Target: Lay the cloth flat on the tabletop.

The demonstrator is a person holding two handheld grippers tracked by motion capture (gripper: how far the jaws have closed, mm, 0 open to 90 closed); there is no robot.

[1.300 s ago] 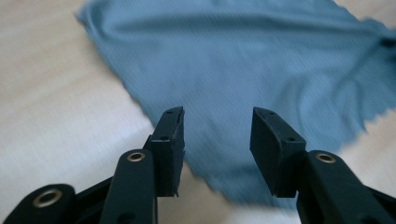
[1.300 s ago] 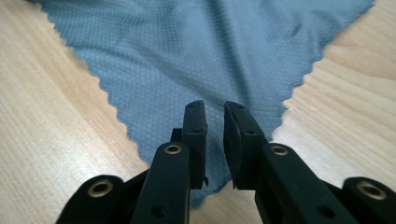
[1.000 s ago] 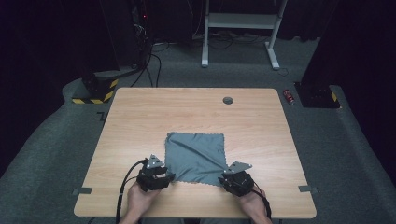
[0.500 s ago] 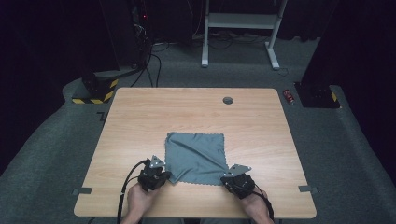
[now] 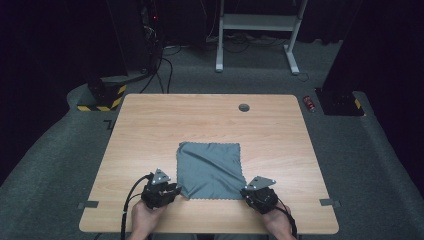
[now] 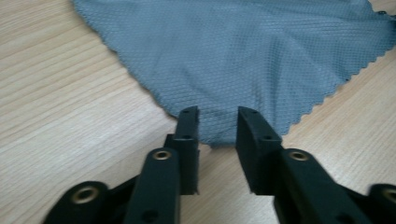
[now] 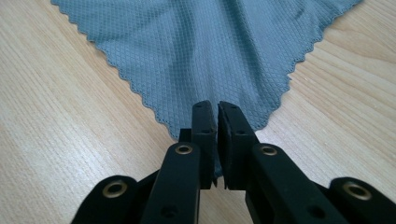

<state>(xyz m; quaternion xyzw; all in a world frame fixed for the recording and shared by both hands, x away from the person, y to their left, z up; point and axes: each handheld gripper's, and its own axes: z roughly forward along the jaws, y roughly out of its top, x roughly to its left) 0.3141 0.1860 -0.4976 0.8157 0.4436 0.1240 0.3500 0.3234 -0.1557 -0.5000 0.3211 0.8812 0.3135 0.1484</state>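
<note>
A grey cloth (image 5: 210,170) with zigzag edges lies spread on the wooden table (image 5: 150,135), near its front edge. My left gripper (image 5: 172,190) sits at the cloth's near left corner. In the left gripper view the jaws stand apart around that corner of the cloth (image 6: 243,60), so my left gripper (image 6: 217,114) is open. My right gripper (image 5: 246,190) is at the near right corner. In the right gripper view the jaws of my right gripper (image 7: 217,109) are pressed together on the corner of the cloth (image 7: 201,42), which runs between them.
A small round dark grommet (image 5: 244,107) sits in the tabletop at the far side. Strips of tape (image 5: 88,204) mark the front corners. Beyond the table are a white desk frame (image 5: 255,30), cables and a red can (image 5: 310,103) on the floor.
Both hands have drawn back slightly toward the table's front edge; the cloth's near edge has followed a little. The cloth otherwise stays flat.
</note>
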